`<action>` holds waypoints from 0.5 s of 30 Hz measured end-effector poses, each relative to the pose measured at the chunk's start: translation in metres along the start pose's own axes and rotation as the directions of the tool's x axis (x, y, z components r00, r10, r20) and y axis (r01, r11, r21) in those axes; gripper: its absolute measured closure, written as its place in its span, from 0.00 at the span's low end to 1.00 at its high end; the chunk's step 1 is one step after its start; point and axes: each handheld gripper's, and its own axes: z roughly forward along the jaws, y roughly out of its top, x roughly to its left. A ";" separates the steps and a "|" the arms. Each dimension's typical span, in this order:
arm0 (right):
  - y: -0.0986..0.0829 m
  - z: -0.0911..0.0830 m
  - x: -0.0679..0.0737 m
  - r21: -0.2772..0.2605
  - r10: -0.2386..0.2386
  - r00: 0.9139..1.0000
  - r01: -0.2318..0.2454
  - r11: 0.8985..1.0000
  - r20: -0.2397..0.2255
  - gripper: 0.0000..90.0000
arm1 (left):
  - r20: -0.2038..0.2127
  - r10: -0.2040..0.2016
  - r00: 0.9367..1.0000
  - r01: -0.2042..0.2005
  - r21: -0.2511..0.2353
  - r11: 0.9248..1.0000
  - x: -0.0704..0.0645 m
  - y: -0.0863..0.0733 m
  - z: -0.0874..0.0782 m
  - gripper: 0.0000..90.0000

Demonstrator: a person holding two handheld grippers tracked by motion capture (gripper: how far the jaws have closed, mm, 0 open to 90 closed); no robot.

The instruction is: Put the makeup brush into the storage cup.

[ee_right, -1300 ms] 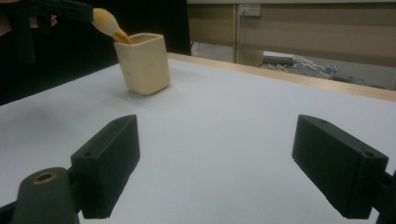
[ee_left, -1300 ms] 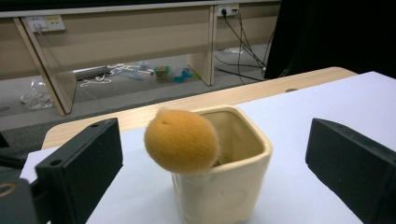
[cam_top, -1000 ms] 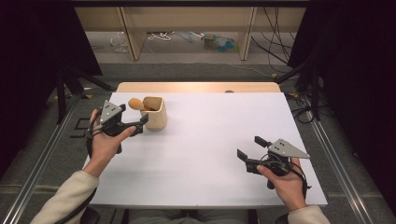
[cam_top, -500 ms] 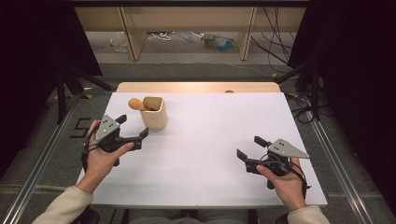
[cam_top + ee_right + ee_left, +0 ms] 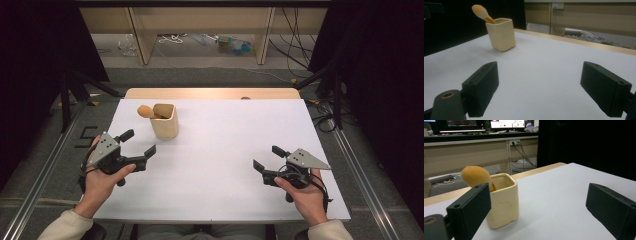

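Fingers of left gripper (image 5: 139, 144) and right gripper (image 5: 267, 160) released — cup (image 5: 165, 121) apart, untouched

Both forearms entered from the bottom of the high view, pale sleeves at the wrists. L hand (image 5: 100, 182) gripped the left gripper (image 5: 136, 146), jaws spread wide and angled up-right. R hand (image 5: 303, 197) held the right gripper (image 5: 267, 157), jaws likewise apart, pointing left, well apart from the other.

No text, label, brand, number or sign is legible; the distant monitors' screens are blurred.
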 end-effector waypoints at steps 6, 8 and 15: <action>0.000 -0.001 0.000 0.010 0.000 1.000 0.000 1.000 0.002 0.18 | 0.034 -0.029 0.999 0.029 -0.009 1.000 -0.008 -0.005 -0.006 0.07; 0.000 -0.001 0.000 0.014 0.001 1.000 -0.001 1.000 0.005 0.18 | 0.045 -0.030 0.999 0.030 -0.013 0.999 -0.012 -0.006 -0.010 0.07; 0.000 0.000 0.000 0.002 0.011 1.000 -0.011 1.000 0.000 0.18 | 0.069 -0.027 0.997 0.029 -0.019 0.999 -0.019 -0.010 -0.020 0.07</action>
